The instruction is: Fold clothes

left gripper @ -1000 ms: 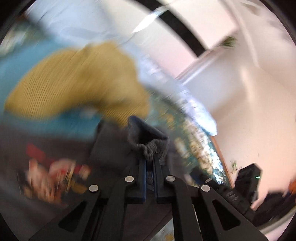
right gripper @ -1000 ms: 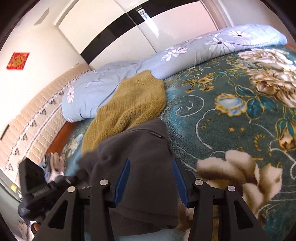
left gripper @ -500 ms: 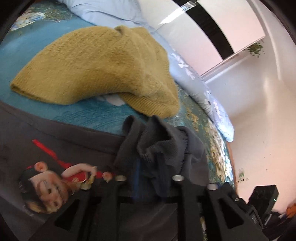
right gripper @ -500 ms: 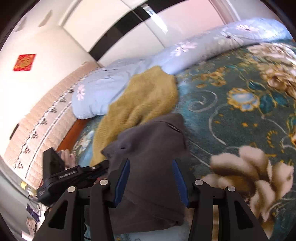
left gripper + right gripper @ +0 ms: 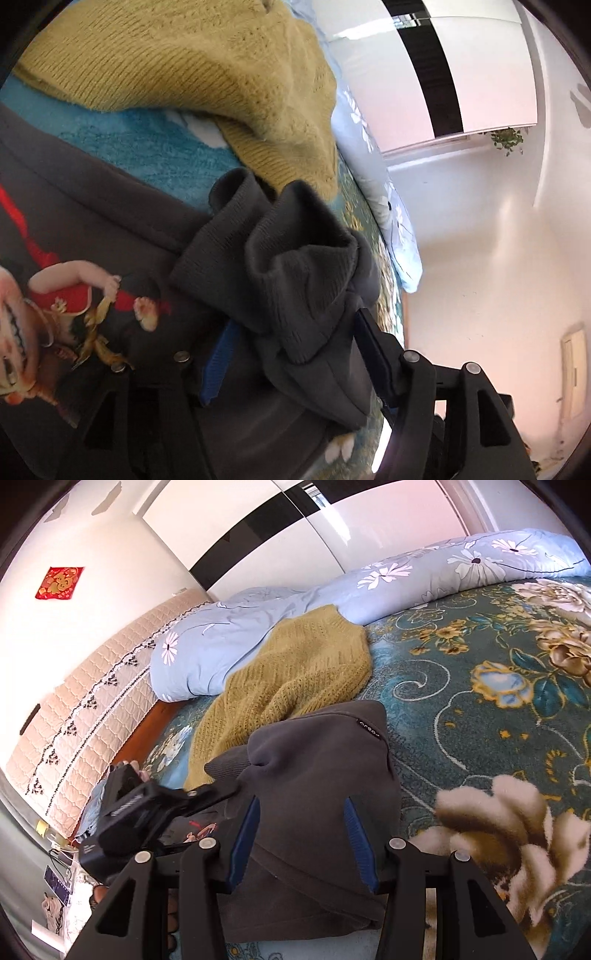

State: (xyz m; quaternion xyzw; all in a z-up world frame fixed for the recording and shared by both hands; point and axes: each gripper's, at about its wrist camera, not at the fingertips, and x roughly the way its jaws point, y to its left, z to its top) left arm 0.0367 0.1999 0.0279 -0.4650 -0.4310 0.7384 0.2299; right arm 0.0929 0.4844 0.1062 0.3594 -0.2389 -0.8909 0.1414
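A dark grey sweatshirt with a cartoon print lies on the bed. Its ribbed cuff is bunched between the spread fingers of my left gripper, which is open; the cloth rests there loosely. My right gripper is open, its blue-padded fingers straddling a folded part of the sweatshirt. The left gripper also shows in the right wrist view, at the sweatshirt's left side.
A mustard knit sweater lies just beyond the sweatshirt. A light blue flowered quilt runs along the far side. The bed has a teal floral blanket and a padded headboard at left. White wardrobe doors stand behind.
My left gripper was shut on the cuff and has opened; the cuff has slumped between its fingers. The right gripper stays open over the sweatshirt.
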